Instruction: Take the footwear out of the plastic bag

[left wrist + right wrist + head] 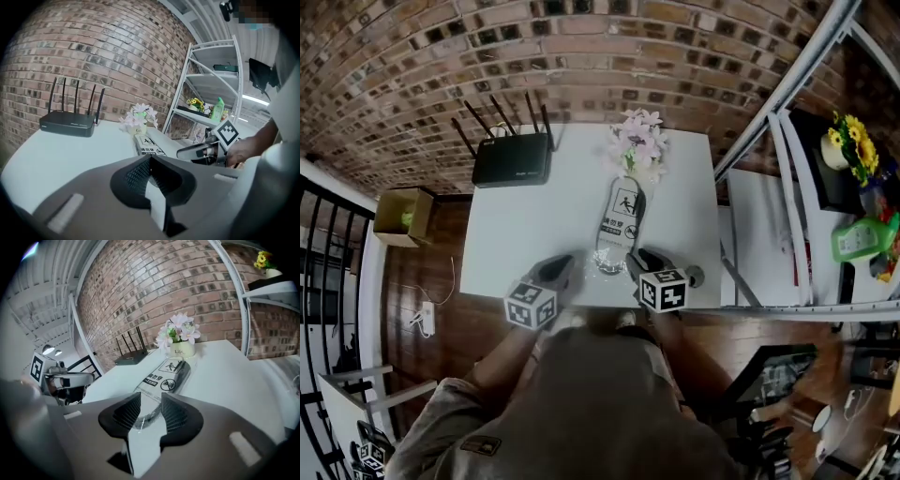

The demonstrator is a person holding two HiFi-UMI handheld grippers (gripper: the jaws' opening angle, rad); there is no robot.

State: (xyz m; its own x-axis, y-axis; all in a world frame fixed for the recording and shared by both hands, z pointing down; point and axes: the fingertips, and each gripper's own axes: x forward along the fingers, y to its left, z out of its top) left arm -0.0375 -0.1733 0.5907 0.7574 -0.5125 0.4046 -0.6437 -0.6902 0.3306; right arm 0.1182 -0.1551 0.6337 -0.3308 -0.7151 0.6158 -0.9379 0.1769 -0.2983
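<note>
Right gripper (146, 408) has its jaws parted, and through the gap shows the crumpled near end of the plastic bag (165, 377); the ribbed pads stand either side of that clear film without pressing on it, and whether either pad brushes it cannot be told. Left gripper (150, 161) is clenched, pad against pad, with nothing between them. In the head view it (558, 272) sits just left of the bag's near end, while the right gripper (645, 261) sits just right of that end, so the bag (620, 225) lies between the two and runs away from the person. Inside the bag lies the dark footwear (182, 372), under a printed label with pictograms, wholly enclosed. At the bag's far end, almost touching it, stands a small pot of pale flowers (639, 145). Far left of the bag, a black router (513, 159) with upright antennas sits on the same white table (525, 234). Right of the bag, off the table, stands a white shelf rack (787, 187) carrying yellow flowers (853, 141) and a green bottle (861, 236). Well left of the bag, an open cardboard box (401, 216) rests on the wooden floor.
</note>
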